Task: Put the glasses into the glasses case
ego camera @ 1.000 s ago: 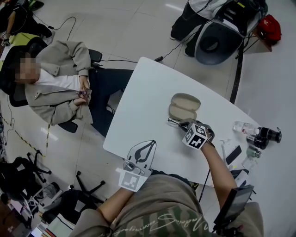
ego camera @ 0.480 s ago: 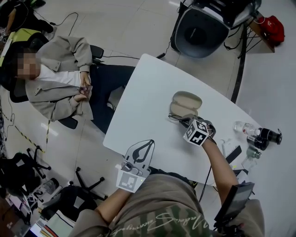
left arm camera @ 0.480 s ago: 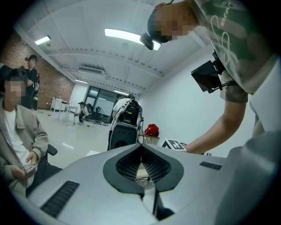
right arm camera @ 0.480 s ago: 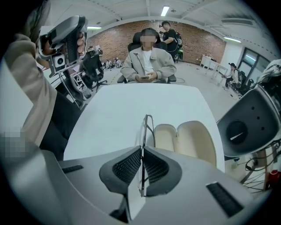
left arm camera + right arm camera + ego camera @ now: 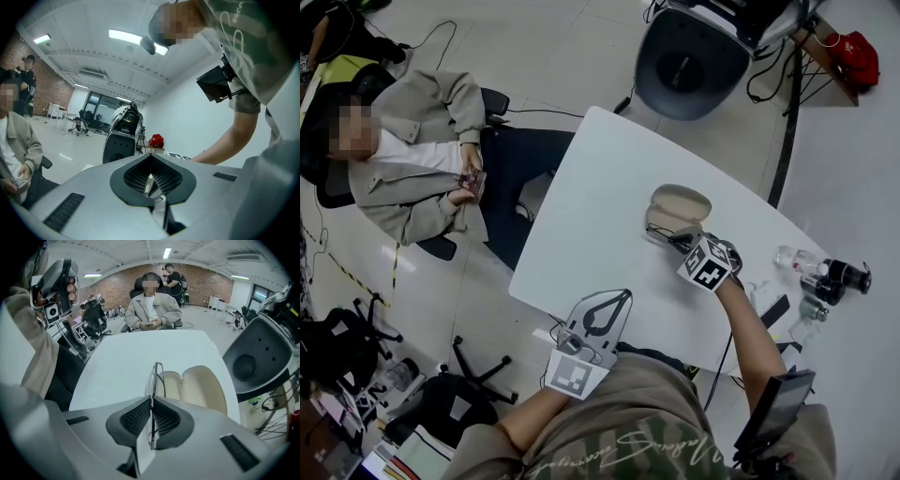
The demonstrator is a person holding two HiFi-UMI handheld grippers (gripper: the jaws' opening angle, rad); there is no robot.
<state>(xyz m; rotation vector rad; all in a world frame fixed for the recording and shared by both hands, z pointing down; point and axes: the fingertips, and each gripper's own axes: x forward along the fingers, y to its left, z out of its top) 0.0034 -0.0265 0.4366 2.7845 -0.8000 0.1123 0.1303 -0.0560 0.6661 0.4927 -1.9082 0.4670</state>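
Holding my left hand-held gripper (image 5: 611, 305) low over the near edge of the white worktop (image 5: 591, 216), I have its jaws pressed together with nothing between them. Its own view looks out across the room. Further in, my right hand-held gripper (image 5: 677, 239) is clamped on the glasses (image 5: 659, 232), with the thin wire frame pinched edge-on between its jaws. The glasses jut forward from the jaws to the near rim of the glasses case (image 5: 680, 202). The case lies open on the worktop with both pale halves facing up. I cannot tell whether the frame touches the case. Off to my right, small bottles (image 5: 794, 258) stand near the worktop's edge. Past the far end of the worktop stands a dark shell chair (image 5: 689, 56). To the left, a seated person (image 5: 412, 159) in a grey jacket holds a phone in both hands.
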